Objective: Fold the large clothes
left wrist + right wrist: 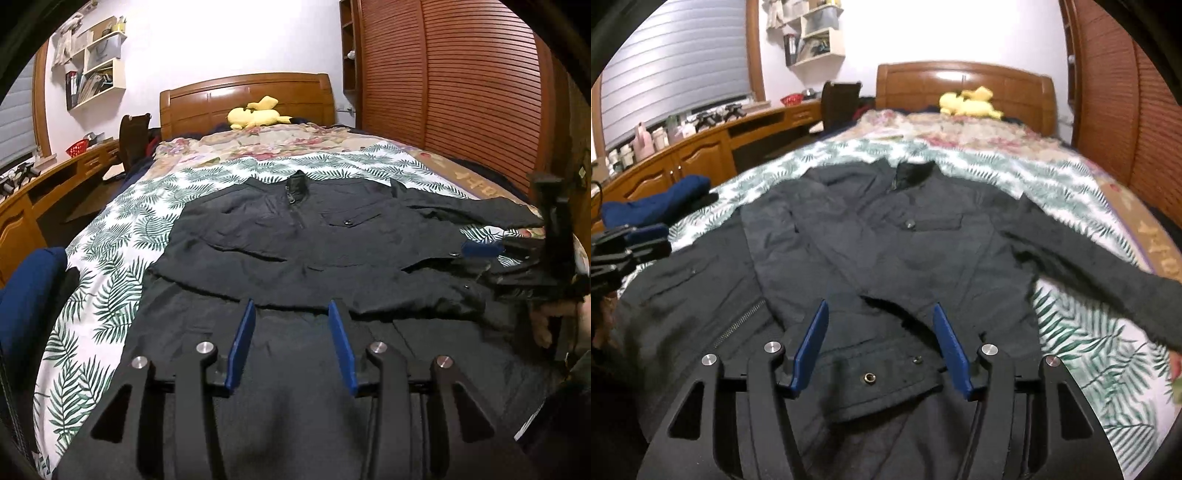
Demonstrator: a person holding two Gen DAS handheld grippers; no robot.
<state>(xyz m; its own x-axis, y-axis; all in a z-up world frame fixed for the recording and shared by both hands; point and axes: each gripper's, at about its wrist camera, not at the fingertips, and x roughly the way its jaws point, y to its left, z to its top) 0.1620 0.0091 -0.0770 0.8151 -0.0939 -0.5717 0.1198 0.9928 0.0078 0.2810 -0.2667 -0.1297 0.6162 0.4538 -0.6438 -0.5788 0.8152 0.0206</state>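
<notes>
Two low wrist views up the bed [110,236] toward its headboard [964,85] (shared jacket [295,236]).

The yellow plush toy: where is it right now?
In both wrist views the yellow plush toy lies at the far end of the bed, against the wooden headboard, beyond the dark jacket.

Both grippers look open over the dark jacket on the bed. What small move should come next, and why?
Probably the right gripper should reach for the outstretched sleeve and fold it inward: it still lies across the leaf-print sheet, and the jaws hold nothing.
</notes>
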